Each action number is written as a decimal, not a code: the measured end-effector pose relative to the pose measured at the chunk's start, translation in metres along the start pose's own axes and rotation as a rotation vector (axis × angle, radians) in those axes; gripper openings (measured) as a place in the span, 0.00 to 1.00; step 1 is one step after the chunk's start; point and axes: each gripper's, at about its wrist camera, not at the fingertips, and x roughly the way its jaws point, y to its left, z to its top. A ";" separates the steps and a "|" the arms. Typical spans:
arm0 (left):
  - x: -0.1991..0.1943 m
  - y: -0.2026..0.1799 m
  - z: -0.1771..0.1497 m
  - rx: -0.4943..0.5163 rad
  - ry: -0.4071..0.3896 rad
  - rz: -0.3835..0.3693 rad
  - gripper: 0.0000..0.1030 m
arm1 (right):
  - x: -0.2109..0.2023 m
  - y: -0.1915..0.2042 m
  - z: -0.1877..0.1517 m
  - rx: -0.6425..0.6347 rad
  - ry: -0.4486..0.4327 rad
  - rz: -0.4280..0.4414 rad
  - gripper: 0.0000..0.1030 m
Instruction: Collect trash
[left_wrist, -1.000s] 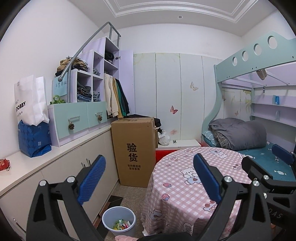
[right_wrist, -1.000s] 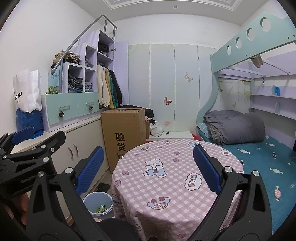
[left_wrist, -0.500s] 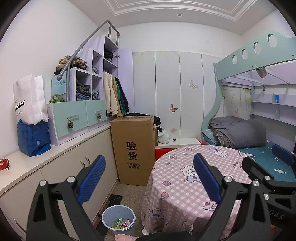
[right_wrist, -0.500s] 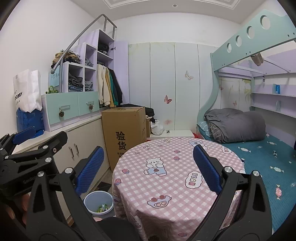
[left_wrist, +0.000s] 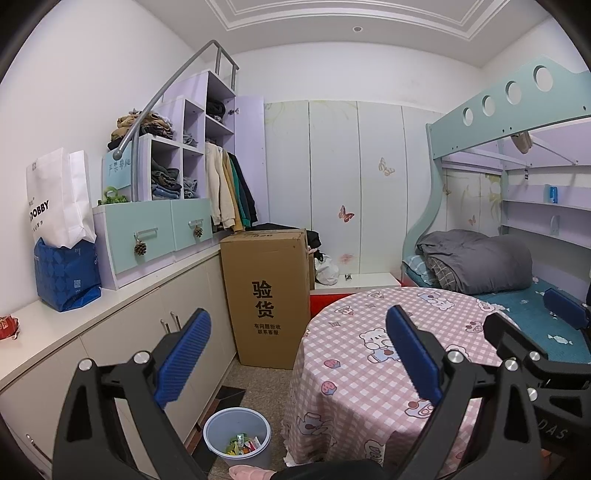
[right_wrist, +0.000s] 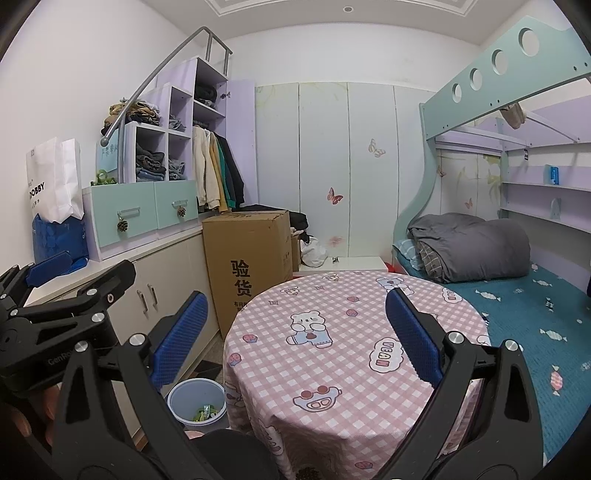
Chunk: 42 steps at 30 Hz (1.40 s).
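Apparently nearly finished: wrappers lie in the bin (left_wrist: 236, 435).
Both grippers, left gripper (left_wrist: 297, 352) and right gripper (right_wrist: 295, 334), gape wide, empty; tablecloth (right_wrist: 332, 354) bare.

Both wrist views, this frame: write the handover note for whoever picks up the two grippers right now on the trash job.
Left gripper: open, holding nothing, raised over the near left edge of the round table.
Right gripper: open, holding nothing, raised over the table's near side.
Bin: on the floor between the table and the low cabinets, with colourful wrappers already inside.
Done: the visible tabletop shows no trash.
Left: a red packet lies on the cabinet counter at the far left; it may be trash, check it. Other surfaces are too small in these views to judge.
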 end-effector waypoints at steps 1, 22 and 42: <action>0.000 0.000 0.000 0.001 0.000 0.000 0.91 | 0.000 0.000 0.000 0.000 0.001 0.001 0.92; 0.002 0.002 -0.003 0.009 0.003 -0.001 0.91 | 0.000 -0.001 -0.002 0.004 0.003 0.000 0.92; 0.002 0.002 -0.003 0.010 0.003 -0.003 0.91 | 0.000 -0.002 -0.005 0.007 0.006 -0.004 0.93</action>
